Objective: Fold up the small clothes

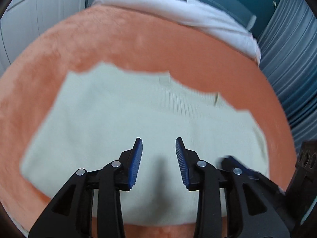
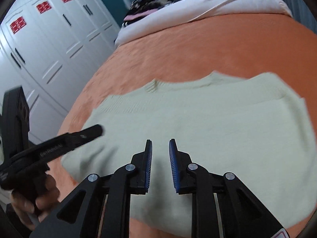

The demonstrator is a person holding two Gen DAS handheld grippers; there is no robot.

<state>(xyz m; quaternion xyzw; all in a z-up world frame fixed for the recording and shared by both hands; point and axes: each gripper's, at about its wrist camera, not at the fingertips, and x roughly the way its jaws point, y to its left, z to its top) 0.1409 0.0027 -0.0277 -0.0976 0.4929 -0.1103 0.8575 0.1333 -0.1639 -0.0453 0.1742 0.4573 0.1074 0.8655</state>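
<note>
Nearest the lens in the left wrist view, the left gripper (image 1: 158,141) fills the bottom of the frame, its black fingers with blue ribbed pads standing apart with nothing between them. Under it the pale cream knitted garment (image 1: 128,130) lies flat across the middle of the orange fleece blanket (image 1: 122,39). In the right wrist view the right gripper (image 2: 160,141) hangs over the same knit, jaws narrow but parted, empty as far as the blur allows. White wardrobe doors (image 2: 49,45) with red emblems fill the upper left; a white duvet (image 2: 208,4) lies along the top.
</note>
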